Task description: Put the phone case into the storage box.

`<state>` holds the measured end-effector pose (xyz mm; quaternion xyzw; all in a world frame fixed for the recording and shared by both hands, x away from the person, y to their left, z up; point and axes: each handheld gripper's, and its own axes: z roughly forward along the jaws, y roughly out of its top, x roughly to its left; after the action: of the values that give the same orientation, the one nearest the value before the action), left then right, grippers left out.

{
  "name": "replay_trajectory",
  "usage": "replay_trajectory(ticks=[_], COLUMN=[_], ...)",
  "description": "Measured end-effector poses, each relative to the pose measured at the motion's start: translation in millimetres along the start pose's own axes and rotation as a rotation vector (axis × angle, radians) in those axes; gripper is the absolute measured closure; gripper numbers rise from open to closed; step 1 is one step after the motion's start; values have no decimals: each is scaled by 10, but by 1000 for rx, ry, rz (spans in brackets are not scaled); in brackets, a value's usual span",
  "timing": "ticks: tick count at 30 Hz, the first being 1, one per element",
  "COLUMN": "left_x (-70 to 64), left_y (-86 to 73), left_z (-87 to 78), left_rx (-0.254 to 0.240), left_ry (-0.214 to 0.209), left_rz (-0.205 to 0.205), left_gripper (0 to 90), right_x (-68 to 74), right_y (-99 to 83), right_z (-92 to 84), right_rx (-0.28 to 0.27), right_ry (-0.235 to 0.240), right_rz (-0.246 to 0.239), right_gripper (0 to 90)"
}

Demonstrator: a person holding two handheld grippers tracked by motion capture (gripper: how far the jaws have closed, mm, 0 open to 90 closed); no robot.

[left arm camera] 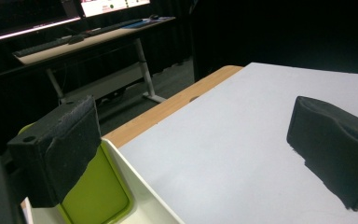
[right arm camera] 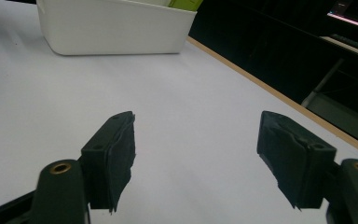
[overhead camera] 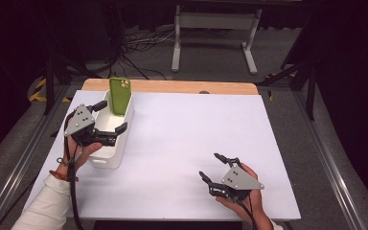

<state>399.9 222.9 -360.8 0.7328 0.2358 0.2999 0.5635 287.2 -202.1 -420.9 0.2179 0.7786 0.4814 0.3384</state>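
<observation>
At nine o'clock on our white table (overhead camera: 182,143) sits a white bin (overhead camera: 112,139) with a green phone (overhead camera: 120,96) standing upright at its far end. Our left gripper (overhead camera: 109,116) straddles the bin's right wall, jaws spread. Our right gripper (overhead camera: 216,167), at five o'clock, rests with its jaws spread and nothing between them. Beyond twelve, a desk frame (overhead camera: 215,33) stands on grey floor.

Green phone (overhead camera: 120,96) lower end hidden in white bin (overhead camera: 106,162); prob. leaning.
</observation>
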Motion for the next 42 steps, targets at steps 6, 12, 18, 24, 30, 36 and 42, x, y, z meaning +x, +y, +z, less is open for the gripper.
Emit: replay_trajectory(ticks=[6, 12, 18, 24, 30, 36, 42], left_x=[-53, -99, -145, -210, -284, -356, -417], left_y=[-1, 1, -11, -19, -28, -39, -44], left_z=[-36, -89, -127, -157, -189, -207, -222], left_rx=[-9, -14, -16, -21, -27, -25, -26], left_ry=[-10, -14, -18, -31, -45, -59, -71], left_rz=[10, 19, 26, 36, 48, 58, 64], left_gripper=[37, 38, 39, 41, 41, 41, 41], right_x=[8, 10, 10, 7, 2, 3, 2], right_y=[7, 14, 19, 19, 19, 21, 21], right_z=[-7, -12, -15, -16, -20, -22, -23], right_rx=[-4, -6, -9, -7, -8, -8, -8], right_ry=[0, 0, 1, 0, -2, -2, -3], right_rz=[-9, -8, -10, -10, -10, -12, -12], right_gripper=[288, 288, 288, 288, 287, 288, 288])
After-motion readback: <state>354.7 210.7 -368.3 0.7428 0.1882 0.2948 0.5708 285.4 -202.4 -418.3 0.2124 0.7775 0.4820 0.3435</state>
